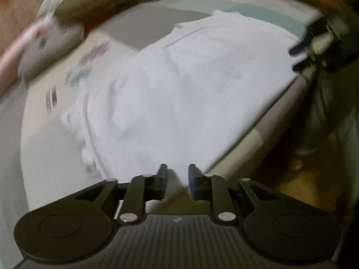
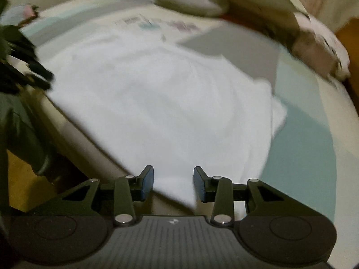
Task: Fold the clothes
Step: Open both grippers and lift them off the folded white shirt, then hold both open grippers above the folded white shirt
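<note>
My left tongs [image 1: 177, 176] are a little way apart, and a corner of the white shirt [image 1: 179, 94] sits in the gap, but the pads do not press on it. My right tongs [image 2: 173, 179] stand wider, with the other near corner of the white shirt [image 2: 161, 103] between them, and they do not squeeze it either. So I hold nothing right now. The shirt lies flat on the bed [image 2: 303, 145], right in front of both tongs and spreading away from me toward the soft toys [image 2: 193, 0] at the far side. Its near edge runs along the edge of the bed from one tongs to the other, so each hand is close to its own corner, and neither one is nearer. In the left view I can see my right tongs [image 1: 298, 58] off at the far end of that edge. I think the next fold goes away from me, across the shirt. The bed sheet has some coloured print [image 1: 89, 58] on it, but it is too blurry to read. I see no labels or brand names.
</note>
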Tool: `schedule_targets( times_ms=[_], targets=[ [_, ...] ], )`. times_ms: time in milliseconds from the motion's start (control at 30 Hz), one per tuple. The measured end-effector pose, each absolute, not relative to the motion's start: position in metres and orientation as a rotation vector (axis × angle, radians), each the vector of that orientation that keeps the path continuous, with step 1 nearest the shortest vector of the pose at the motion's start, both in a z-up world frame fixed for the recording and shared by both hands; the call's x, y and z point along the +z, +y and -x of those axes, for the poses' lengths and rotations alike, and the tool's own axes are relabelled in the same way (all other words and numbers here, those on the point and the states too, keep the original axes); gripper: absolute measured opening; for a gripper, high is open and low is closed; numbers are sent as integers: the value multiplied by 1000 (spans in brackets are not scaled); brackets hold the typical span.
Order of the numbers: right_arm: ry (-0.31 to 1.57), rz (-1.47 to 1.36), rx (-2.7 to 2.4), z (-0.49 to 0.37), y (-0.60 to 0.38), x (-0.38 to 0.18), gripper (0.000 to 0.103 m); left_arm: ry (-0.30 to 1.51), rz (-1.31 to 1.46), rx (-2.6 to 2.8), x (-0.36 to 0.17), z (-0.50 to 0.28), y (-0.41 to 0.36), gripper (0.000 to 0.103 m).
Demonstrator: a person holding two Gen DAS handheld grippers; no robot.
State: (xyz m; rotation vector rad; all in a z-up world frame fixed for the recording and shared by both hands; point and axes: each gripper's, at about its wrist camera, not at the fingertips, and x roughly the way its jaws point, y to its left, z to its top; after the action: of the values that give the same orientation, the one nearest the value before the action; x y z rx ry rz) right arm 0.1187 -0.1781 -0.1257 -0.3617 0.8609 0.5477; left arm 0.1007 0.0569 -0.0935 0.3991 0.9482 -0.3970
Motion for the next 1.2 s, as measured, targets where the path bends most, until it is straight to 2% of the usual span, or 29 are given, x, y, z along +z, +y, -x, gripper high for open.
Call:
schedule_targets(
  times_ms=[100,200,233,300,467,600,700,767,833,933,1200],
  targets=[
    [861,283,537,-119,-187,-115,53,937,-292,-359,-77,-112,72,29],
    [790,230,521,-133,-184,-99,64,855,-222,-319,-58,-131,78,49],
    [767,214,517,-140,-181,-94,65,829,-205,-311,-56,-142,78,50],
    [730,193,503,-154,-173,-91,71,795,-171,-302,-55,-164,76,52],
    [690,135,450,-193,-162,-100,72,777,-93,-287,-77,-201,75,52],
    [749,98,333,-213,-176,-124,73,817,-34,-214,-106,-218,90,54],
    [766,31,302,-213,-199,-133,74,815,64,-228,-102,-217,110,47],
    [757,-19,308,-211,-210,-128,74,798,53,-214,-90,-218,109,49],
    [723,-30,305,-214,-210,-118,76,762,24,-219,-77,-222,102,61],
    [679,-25,343,-227,-198,-107,79,720,26,-290,-70,-235,87,66],
    [737,-16,327,-270,-183,-136,79,757,75,-191,-110,-273,91,65]
  ],
)
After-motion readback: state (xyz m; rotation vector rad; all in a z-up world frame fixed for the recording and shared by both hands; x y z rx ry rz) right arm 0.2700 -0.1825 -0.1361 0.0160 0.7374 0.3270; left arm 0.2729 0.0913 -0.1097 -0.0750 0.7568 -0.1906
